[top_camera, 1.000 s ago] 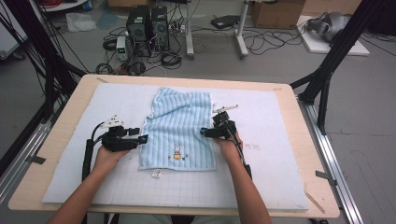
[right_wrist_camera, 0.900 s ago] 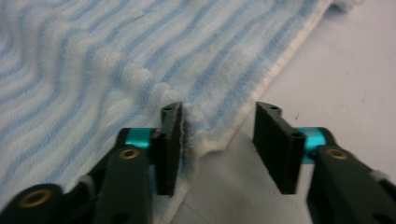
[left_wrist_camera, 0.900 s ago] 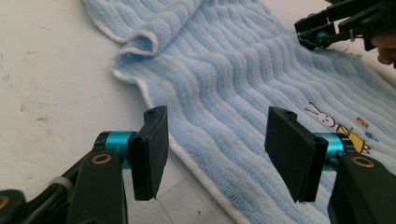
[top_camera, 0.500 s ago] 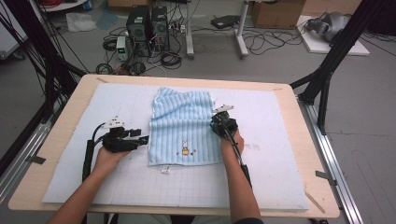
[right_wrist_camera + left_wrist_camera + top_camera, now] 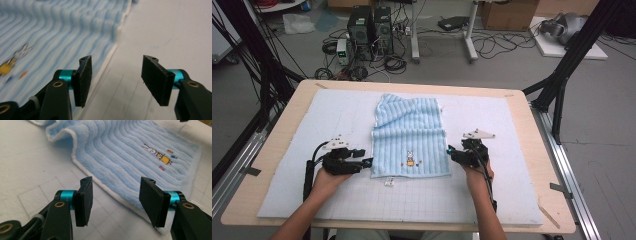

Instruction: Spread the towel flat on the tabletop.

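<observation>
1. Lying flat on the pale blue mat (image 5: 287, 165) of the table (image 5: 532, 150): blue striped towel (image 5: 411, 137), bunny picture (image 5: 410, 160) near its close edge, far edge a little rumpled, small tag poking out below the close hem.
2. Flanking the towel's close corners: left hand-held gripper (image 5: 366, 161) just off the near-left corner, right hand-held gripper (image 5: 451, 151) just off the near-right corner; both pointing inward at the cloth.
3. Left hand-held gripper (image 5: 115, 202), own view: jaws spread apart, nothing between them, white hem of the towel (image 5: 130, 152) running beneath the gap.
4. Right hand-held gripper (image 5: 116, 80), own view: jaws spread apart, nothing held, towel (image 5: 50, 37) edge passing under its left jaw, bare mat under the rest.
5. Changed over the last second: towel longer and smoother than a second ago, close edge drawn nearer the person; right hand-held gripper shifted off the cloth to its corner.
6. Meaning, as a judgement: spreading likely finished; both corners lined up for a grasp, probably for a fold.
</observation>
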`<state>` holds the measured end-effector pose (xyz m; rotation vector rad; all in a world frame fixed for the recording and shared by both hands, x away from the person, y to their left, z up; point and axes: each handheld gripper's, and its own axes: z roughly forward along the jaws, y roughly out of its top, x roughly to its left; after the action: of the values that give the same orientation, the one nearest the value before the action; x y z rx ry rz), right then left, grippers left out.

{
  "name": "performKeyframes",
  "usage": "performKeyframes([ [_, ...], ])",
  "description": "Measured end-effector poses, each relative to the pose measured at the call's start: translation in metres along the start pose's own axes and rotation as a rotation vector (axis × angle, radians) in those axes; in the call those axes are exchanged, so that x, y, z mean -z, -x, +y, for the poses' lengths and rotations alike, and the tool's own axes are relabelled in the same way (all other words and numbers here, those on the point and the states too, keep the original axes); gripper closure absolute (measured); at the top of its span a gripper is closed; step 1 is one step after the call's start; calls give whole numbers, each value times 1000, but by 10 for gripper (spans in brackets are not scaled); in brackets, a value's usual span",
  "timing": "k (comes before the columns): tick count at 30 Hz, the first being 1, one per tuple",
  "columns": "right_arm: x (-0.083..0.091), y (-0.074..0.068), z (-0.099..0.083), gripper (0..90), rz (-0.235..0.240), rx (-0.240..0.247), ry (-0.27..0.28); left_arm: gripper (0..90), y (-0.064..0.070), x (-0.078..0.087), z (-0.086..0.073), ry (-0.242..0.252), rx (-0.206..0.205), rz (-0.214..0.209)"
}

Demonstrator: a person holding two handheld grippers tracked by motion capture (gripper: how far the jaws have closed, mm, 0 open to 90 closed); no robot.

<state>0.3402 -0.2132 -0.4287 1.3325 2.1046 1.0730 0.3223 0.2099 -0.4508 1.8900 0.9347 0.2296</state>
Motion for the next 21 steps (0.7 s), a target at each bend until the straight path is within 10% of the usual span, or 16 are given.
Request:
performKeyframes([
  [8, 23, -17, -34, 438, 49, 48, -73, 468, 18, 2, -7, -43, -18, -7],
  [13, 33, -28, -40, 491, 135, 81, -36, 520, 41, -6, -9, -102, -185, 65],
  [21, 22, -31, -41, 727, 190, 120, -98, 865, 54, -4, -13, -102, -255, 51],
])
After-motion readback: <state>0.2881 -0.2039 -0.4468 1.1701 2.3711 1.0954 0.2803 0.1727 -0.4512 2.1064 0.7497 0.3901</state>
